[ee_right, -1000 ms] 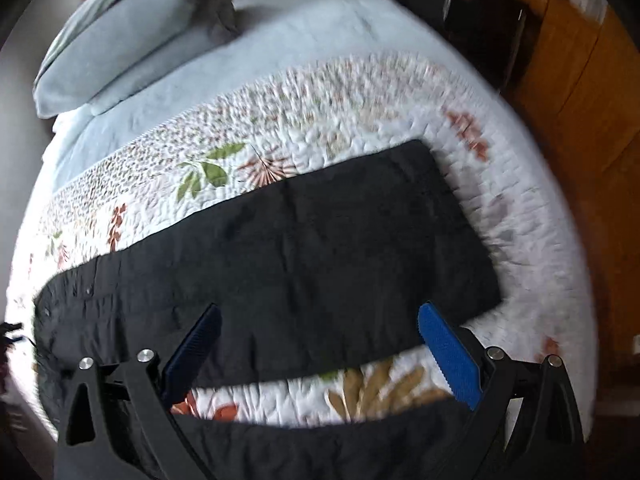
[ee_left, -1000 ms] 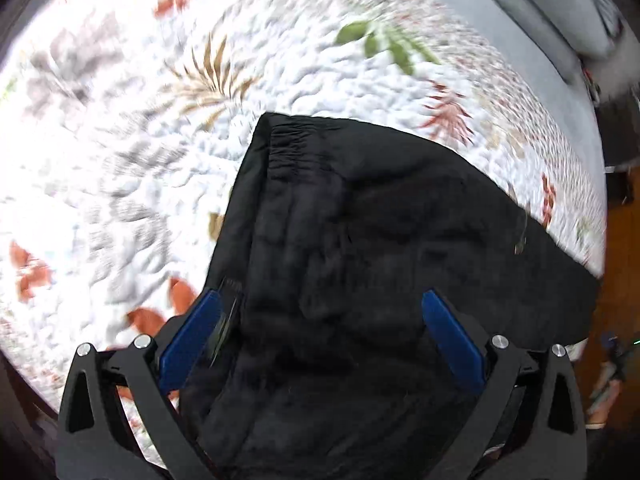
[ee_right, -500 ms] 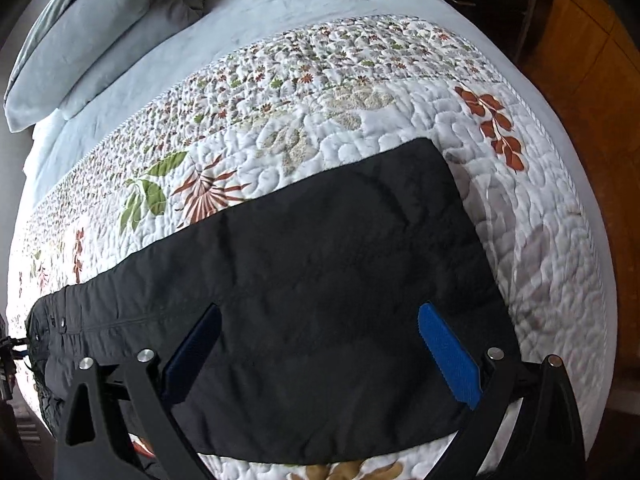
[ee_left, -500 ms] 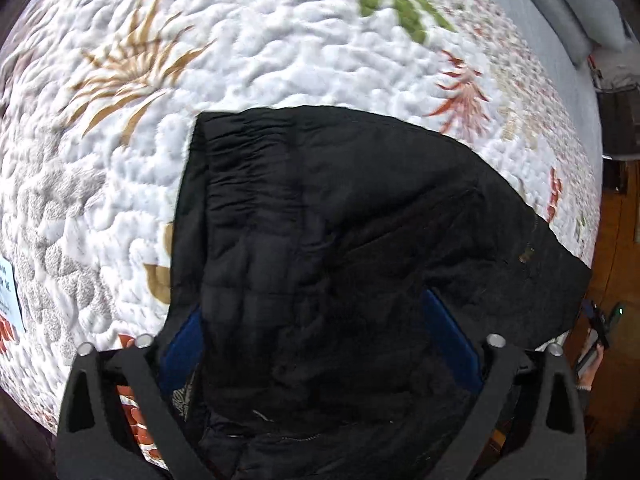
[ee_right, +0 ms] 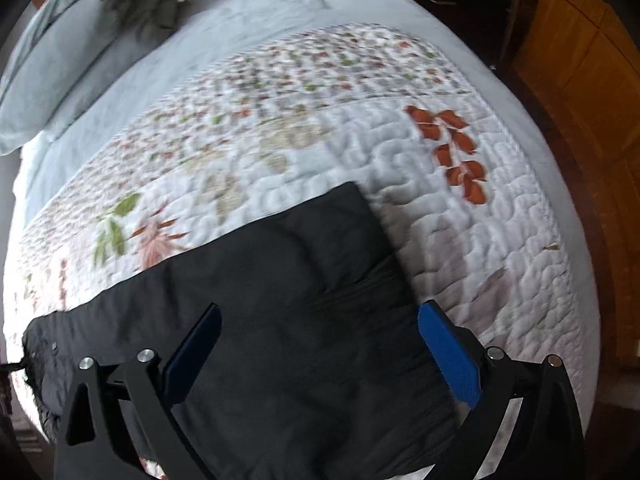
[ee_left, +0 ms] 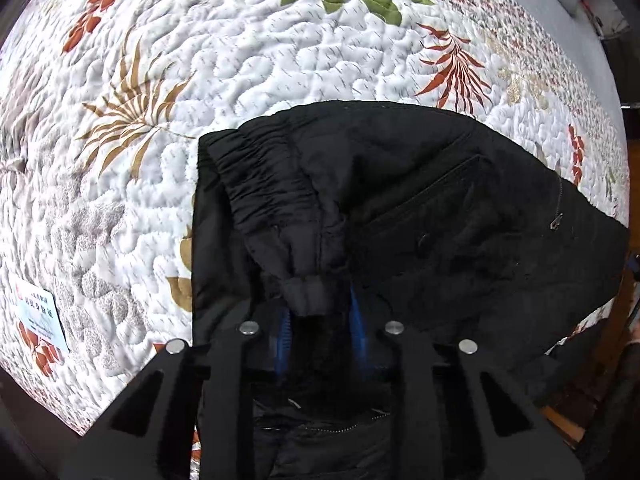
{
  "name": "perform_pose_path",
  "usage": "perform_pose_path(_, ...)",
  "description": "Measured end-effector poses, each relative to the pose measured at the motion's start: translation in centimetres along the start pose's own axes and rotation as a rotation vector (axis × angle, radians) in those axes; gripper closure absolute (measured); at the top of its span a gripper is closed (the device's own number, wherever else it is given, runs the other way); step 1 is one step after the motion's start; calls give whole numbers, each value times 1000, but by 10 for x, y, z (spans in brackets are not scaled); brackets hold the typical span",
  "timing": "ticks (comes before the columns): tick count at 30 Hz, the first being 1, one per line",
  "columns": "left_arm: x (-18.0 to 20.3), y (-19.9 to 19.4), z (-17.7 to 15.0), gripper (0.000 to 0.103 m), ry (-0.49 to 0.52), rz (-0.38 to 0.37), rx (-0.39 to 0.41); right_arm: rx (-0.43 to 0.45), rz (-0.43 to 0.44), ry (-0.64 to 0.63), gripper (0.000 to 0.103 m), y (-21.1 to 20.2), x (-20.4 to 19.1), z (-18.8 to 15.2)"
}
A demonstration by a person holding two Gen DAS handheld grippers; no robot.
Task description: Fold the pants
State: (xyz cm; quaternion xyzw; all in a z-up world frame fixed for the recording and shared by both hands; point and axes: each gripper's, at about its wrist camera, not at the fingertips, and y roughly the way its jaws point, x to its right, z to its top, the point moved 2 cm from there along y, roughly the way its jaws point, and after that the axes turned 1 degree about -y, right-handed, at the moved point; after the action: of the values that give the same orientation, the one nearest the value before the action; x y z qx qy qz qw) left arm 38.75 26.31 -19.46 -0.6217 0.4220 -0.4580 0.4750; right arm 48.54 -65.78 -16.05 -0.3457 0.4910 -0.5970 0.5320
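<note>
The pants (ee_left: 420, 208) lie halved lengthwise on the bed (ee_left: 248, 60); left gripper (ee_left: 320, 320) pinches the waistband, right gripper (ee_right: 320, 344) hovers spread; crosswise folds remain.

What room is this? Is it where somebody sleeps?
Most likely a bedroom. The black pants lie on a bed covered by a white leafy quilt, with a grey pillow at the far end and wooden furniture beside it.

A white quilt (ee_left: 248, 60) printed with green, rust and tan leaves is spread over the bed. A small label (ee_left: 40, 318) is seen at its edge. Beyond it, a pale blue sheet (ee_right: 248, 28) and pillow (ee_right: 52, 80) are seen; wooden furniture (ee_right: 580, 64) stands beside the bed.
</note>
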Motion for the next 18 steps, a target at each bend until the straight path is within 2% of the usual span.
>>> perform_pose_path(6, 15, -5, 3, 88, 31, -5, 11, -45, -92, -100, 3, 22, -13, 17)
perform_pose_path(8, 20, -6, 4, 89, 44, 3, 9, -67, -145, -146, 6, 34, -23, 20)
perform_pose_path(9, 22, -6, 5, 89, 49, 5, 8, -77, -156, -160, 13, 39, -27, 21)
perform_pose_path(11, 26, -7, 8, 89, 53, 1, 8, -101, -180, -166, 17, 47, -32, 21)
perform_pose_path(12, 28, -7, 9, 90, 57, -1, 10, -99, -179, -168, 25, 47, -33, 21)
perform_pose_path(13, 30, -8, 10, 90, 60, -1, 13, -95, -160, -171, 39, 46, -35, 20)
perform_pose_path(14, 32, -9, 10, 90, 62, 0, 16, -86, -149, -170, 48, 43, -35, 19)
perform_pose_path(16, 46, -15, 8, 90, 70, 8, 25, -65, -92, -160, 86, 33, -38, 17)
perform_pose_path(17, 50, -17, 9, 91, 80, 18, 32, -55, -84, -163, 88, 30, -42, 17)
perform_pose_path(18, 57, -8, -5, 91, 88, 18, 42, -39, -111, -197, 90, 25, -47, 13)
